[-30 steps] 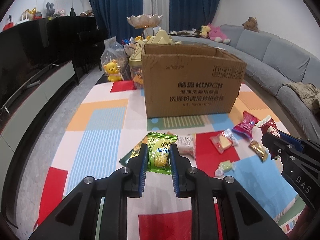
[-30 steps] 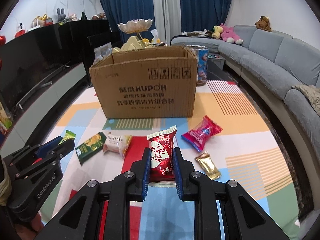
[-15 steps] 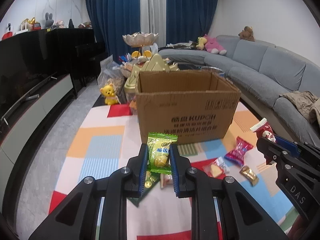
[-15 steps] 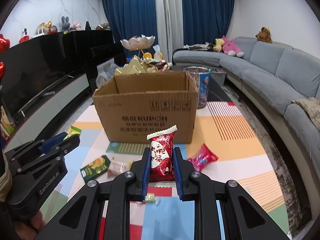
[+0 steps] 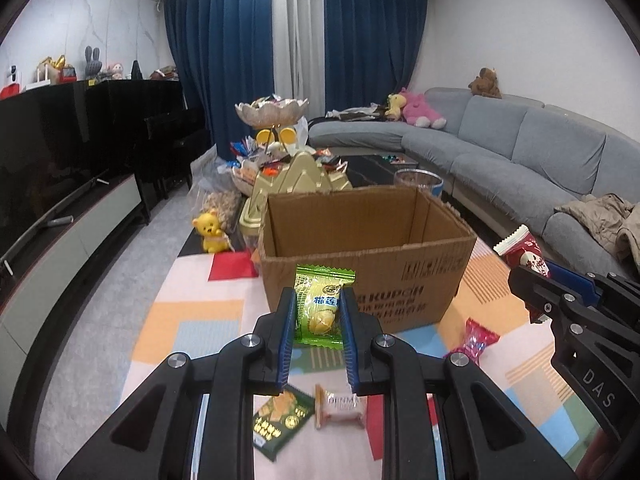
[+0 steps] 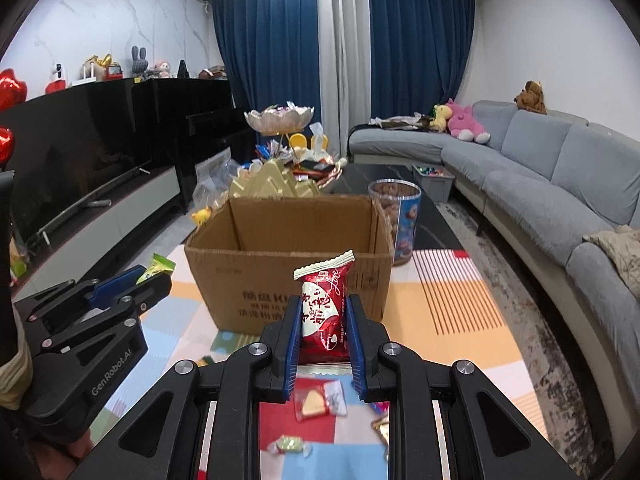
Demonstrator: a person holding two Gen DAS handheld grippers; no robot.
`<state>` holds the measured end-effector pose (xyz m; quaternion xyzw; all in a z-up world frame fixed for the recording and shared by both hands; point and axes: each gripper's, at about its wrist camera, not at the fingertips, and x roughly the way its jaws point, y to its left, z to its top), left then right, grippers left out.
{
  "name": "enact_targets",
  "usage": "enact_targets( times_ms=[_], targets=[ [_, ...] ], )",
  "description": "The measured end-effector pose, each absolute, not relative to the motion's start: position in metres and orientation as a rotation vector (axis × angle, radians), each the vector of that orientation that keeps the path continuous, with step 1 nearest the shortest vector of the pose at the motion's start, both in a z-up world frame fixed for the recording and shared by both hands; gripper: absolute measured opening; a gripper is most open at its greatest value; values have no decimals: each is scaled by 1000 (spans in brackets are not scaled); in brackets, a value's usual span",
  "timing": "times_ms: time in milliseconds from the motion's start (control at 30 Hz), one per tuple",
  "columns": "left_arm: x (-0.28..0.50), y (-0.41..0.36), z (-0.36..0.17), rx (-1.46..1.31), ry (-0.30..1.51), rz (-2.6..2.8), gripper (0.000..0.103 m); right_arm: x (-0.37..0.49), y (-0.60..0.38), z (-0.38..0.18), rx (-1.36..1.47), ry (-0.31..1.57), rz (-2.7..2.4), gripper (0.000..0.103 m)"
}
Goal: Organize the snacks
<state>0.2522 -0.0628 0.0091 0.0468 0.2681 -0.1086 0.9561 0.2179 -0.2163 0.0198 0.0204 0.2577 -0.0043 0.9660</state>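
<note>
A green foil snack packet (image 5: 322, 305) printed with a yellow fruit picture is being held upright in front of the open brown cardboard box (image 5: 360, 248), level with its near wall. A glossy red snack packet (image 6: 325, 308) with a white crimped top edge is likewise being held upright before the box's near wall. On the mat in front of the box, a dark green flat biscuit packet (image 5: 282, 420), a pale pink wrapped cake (image 5: 340, 412) and a magenta candy packet (image 5: 476, 340) are being left lying flat.
</note>
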Motion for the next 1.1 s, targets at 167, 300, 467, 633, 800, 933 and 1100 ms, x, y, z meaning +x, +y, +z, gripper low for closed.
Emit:
enact_targets(
  times_ms=[167, 300, 467, 633, 800, 933, 1100],
  targets=[
    [264, -67, 22, 94, 525, -227, 23, 230, -218, 34, 34, 491, -13, 23],
    [274, -71, 29, 109, 507, -227, 23, 240, -220, 44, 28, 471, -22, 23],
    [286, -75, 36, 121, 481, -223, 23, 256, -222, 52, 13, 458, -26, 23],
    [302, -79, 43, 126, 475, -223, 23, 270, -221, 57, 4, 448, -18, 23],
    [321, -80, 43, 126, 486, -224, 23, 285, -220, 62, -3, 442, -6, 23],
    [336, -83, 43, 125, 484, -224, 23, 299, -219, 63, -3, 449, 2, 23],
    [357, -86, 40, 116, 508, -222, 23, 318, -218, 62, -8, 463, 6, 23]
  ],
)
